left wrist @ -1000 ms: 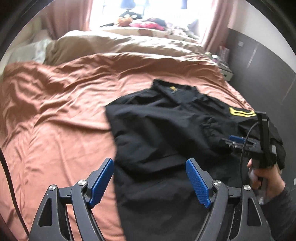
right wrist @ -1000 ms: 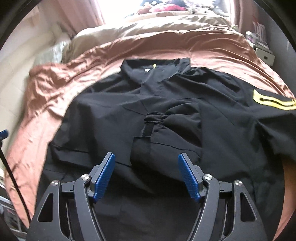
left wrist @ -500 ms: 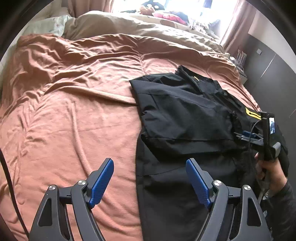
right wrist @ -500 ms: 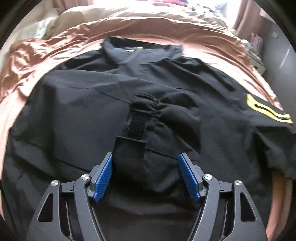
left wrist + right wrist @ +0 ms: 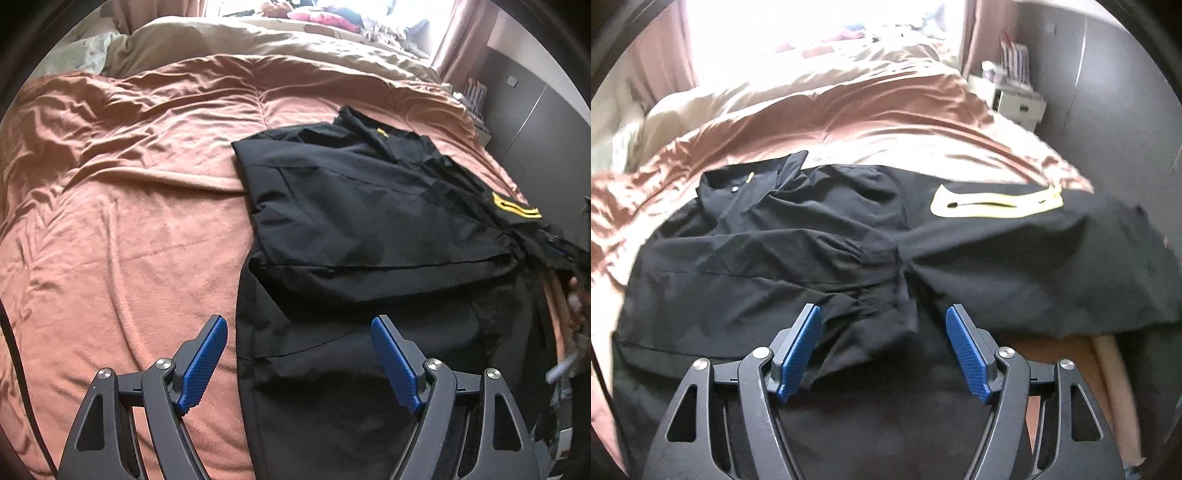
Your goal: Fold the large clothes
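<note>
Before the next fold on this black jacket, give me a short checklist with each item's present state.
1. Left gripper open, nothing between its pads: ok.
2. Right gripper open over the bunched sleeve cuff, not pinching it: ok.
3. Black jacket lies on the brown bedspread, left sleeve already folded across the body: ok.
4. Right sleeve with the yellow patch folded in: not ok, it spreads out to the side.
5. Fabric flat: not ok, creases gather at the cuff.
6. Hem near the person aligned: cannot tell, hidden below the grippers.
</note>
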Action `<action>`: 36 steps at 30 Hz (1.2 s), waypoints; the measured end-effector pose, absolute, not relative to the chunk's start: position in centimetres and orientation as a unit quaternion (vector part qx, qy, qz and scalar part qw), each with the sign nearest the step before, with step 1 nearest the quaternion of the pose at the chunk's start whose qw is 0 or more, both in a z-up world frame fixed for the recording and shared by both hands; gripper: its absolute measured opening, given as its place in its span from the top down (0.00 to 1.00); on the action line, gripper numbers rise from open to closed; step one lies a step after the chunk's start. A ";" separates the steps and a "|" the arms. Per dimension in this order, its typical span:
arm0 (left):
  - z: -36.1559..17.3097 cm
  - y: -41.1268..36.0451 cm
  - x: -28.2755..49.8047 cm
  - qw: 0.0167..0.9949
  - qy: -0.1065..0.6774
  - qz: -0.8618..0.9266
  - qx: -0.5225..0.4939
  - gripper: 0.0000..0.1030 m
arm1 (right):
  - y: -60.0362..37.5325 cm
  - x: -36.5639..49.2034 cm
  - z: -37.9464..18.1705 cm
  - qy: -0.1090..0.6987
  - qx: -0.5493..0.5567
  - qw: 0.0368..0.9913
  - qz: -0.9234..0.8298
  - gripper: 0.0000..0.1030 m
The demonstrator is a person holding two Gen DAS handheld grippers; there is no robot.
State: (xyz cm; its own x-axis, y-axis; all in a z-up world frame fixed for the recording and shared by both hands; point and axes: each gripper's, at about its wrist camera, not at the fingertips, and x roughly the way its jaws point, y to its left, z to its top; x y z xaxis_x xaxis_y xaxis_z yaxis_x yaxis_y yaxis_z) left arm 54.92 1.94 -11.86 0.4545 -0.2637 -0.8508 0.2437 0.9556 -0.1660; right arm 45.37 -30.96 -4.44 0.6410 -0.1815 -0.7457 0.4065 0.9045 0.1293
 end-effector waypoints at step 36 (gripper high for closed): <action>-15.7 2.3 59.2 0.847 0.527 -0.066 -0.013 0.58 | -36.1 45.3 -9.8 0.412 0.254 0.873 -0.053 0.92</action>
State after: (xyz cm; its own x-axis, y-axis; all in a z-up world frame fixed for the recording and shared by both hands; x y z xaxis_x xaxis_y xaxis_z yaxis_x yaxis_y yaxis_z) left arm 59.23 2.32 -15.68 0.4350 -0.1247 -0.8918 0.0975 0.9911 -0.0910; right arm 45.31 -36.13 -9.84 0.6545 0.1157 -0.7472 0.3023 0.8657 0.3989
